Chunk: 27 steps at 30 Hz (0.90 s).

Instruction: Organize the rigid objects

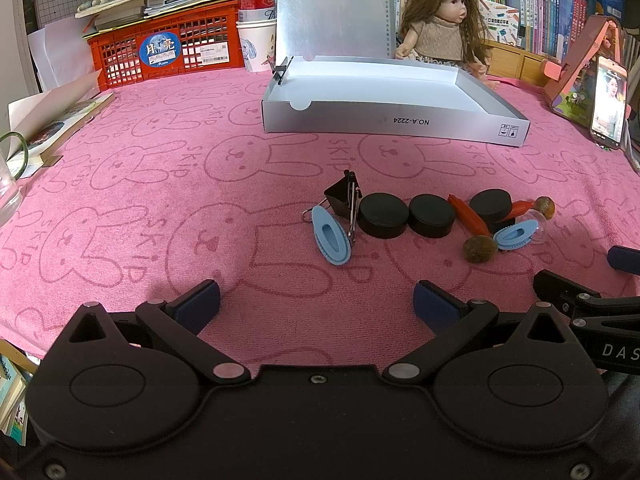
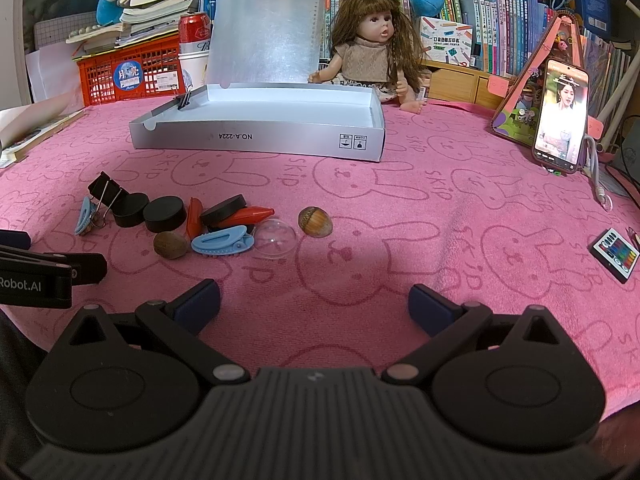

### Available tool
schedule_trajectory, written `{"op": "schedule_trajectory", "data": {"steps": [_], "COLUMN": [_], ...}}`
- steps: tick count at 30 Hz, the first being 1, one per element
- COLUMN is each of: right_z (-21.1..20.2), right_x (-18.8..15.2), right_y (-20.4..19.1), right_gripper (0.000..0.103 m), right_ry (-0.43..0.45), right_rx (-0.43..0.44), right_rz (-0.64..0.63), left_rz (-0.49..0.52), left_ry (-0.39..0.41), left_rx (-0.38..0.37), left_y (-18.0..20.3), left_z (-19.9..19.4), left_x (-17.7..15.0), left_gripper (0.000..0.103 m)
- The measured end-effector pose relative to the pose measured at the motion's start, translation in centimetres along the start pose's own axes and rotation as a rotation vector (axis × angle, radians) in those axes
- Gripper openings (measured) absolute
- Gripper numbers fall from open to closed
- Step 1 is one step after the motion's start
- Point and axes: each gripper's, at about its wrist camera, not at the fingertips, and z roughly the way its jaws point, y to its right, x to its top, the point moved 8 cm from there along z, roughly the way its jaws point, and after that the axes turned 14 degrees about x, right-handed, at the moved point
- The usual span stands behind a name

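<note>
A cluster of small objects lies on the pink towel: a black binder clip (image 1: 344, 198), three black pucks (image 1: 383, 216), two blue hair clips (image 1: 331, 235), two red pointed pieces (image 1: 468, 215), two brown nuts (image 1: 480, 249) and a clear dome (image 2: 275, 237). One nut (image 2: 315, 221) lies apart at the right of the cluster. An open silver box (image 1: 394, 122) stands behind, empty inside, lid upright. My left gripper (image 1: 316, 300) is open and empty, short of the cluster. My right gripper (image 2: 314, 300) is open and empty, nearer than the nut and dome.
A doll (image 1: 440, 28) sits behind the box. A phone (image 2: 560, 116) on a pink stand is at the right, with a cable. A red crate (image 1: 160, 50), a can, cups and book stacks are at the back left. A small colour palette (image 2: 616, 254) lies far right.
</note>
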Motion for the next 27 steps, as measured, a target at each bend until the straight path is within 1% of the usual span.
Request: {"op": "schedule_trajectory", "data": {"steps": [14,21,27], "right_z": [-0.2,-0.15,-0.1], "right_x": [0.2,0.11,0.23], "right_y": [0.11,0.09,-0.03], "right_gripper": [0.103,0.103,0.103], "right_ry": [0.01,0.015,0.03], "right_rx": [-0.003,-0.003,-0.008], "right_rz": [0.002,0.004,-0.001], "left_rz": [0.002,0.006,0.011], "left_ry": [0.002,0.044,0.05], "left_rx": [-0.002,-0.016,-0.018], "left_y": [-0.02,-0.22,-0.29], "left_z": [0.03,0.13,-0.06], "left_x": [0.04,-0.2,-0.09], "left_gripper": [0.103,0.103,0.102]}}
